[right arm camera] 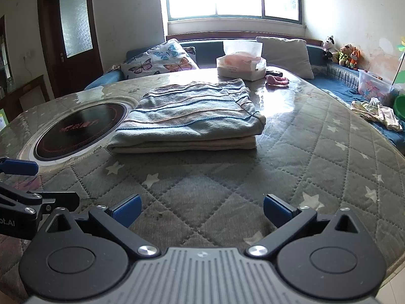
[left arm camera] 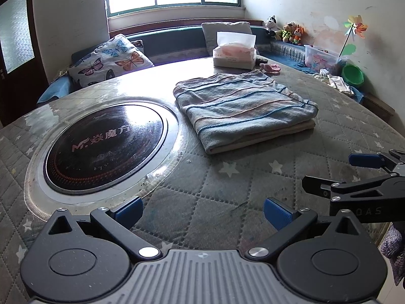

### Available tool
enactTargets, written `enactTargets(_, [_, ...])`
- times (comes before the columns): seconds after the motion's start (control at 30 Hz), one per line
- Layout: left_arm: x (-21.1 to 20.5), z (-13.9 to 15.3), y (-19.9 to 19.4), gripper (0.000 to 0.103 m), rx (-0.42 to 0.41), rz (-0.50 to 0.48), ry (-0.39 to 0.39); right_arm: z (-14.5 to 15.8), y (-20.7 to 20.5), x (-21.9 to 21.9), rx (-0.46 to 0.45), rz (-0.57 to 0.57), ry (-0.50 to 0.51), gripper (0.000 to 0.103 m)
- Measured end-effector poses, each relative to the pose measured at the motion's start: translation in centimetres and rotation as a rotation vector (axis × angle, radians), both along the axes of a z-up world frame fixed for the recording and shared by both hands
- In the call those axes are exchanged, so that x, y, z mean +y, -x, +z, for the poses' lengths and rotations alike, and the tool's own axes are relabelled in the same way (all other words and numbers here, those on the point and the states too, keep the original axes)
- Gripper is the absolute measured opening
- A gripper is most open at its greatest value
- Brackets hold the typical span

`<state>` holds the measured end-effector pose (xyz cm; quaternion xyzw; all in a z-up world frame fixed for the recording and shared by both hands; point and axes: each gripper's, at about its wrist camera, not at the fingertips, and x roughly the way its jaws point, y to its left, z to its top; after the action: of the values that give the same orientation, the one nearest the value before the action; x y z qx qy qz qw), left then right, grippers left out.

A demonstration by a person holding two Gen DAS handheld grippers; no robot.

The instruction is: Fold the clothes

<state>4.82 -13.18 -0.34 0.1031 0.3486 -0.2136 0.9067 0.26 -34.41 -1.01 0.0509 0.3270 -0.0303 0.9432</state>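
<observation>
A striped grey-blue garment (left arm camera: 243,106) lies folded in a neat rectangle on the round quilted table (left arm camera: 197,177), right of the built-in cooktop; the right wrist view shows the same garment (right arm camera: 189,116) ahead and a little left. My left gripper (left arm camera: 202,212) hovers open over bare quilt near the table's front, well short of the garment, with nothing between its blue pads. My right gripper (right arm camera: 202,211) is open too, holding nothing, and it appears at the right edge of the left wrist view (left arm camera: 336,172). The left gripper's fingers (right arm camera: 20,167) show at the left edge of the right wrist view.
A black round cooktop (left arm camera: 106,144) is set into the table's left half. A tissue box (left arm camera: 234,57) and a small pink item (left arm camera: 272,68) sit at the far edge. Cushions, plush toys, a plastic box (left arm camera: 320,59) and loose clothes (right arm camera: 377,114) lie on the bench behind.
</observation>
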Motion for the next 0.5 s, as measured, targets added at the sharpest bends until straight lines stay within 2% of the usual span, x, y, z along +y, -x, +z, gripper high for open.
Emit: enactTargets(0.5, [-0.36, 0.21, -0.43, 0.103, -0.002, -0.013, 0.001, 0.14, -0.81, -0.07, -0.001, 0.0, 0.001, 0.103])
